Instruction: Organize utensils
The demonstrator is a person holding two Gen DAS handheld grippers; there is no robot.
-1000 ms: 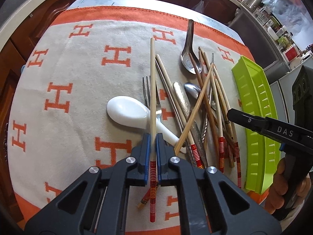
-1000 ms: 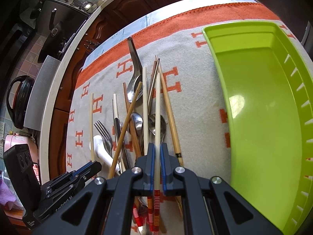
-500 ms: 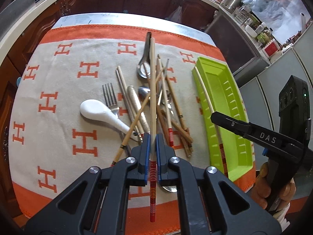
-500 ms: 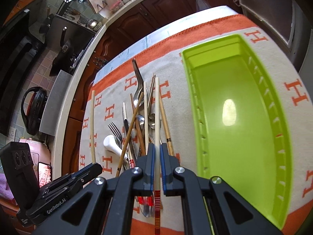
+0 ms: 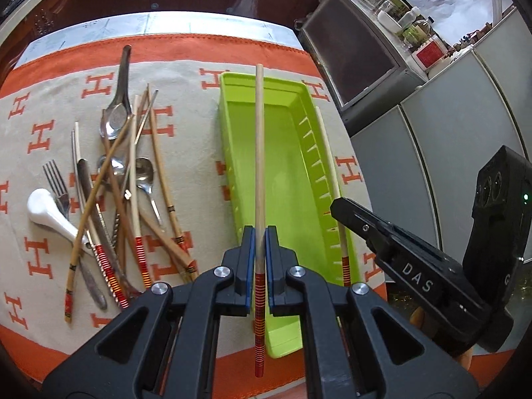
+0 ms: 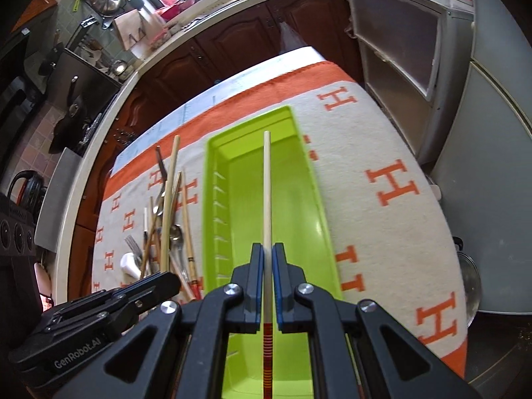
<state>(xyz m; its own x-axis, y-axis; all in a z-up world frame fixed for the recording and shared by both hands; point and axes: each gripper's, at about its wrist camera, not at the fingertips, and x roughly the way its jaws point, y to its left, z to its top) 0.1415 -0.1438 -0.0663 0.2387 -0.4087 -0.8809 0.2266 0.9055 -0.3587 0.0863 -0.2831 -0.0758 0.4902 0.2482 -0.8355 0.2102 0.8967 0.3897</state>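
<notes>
clamping one chopstick (image 5: 259,153) each, both grippers (image 5: 259,249) hold theirs above green tray (image 5: 286,166)

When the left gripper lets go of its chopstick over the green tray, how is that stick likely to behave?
The chopstick looks like a thin, straight wooden rod, so probably stiff and light. Round and smooth, it may roll once the left gripper releases it. The green tray has raised walls that should stop it. It is pinched near its striped end, so the long free end could dip first.
</notes>
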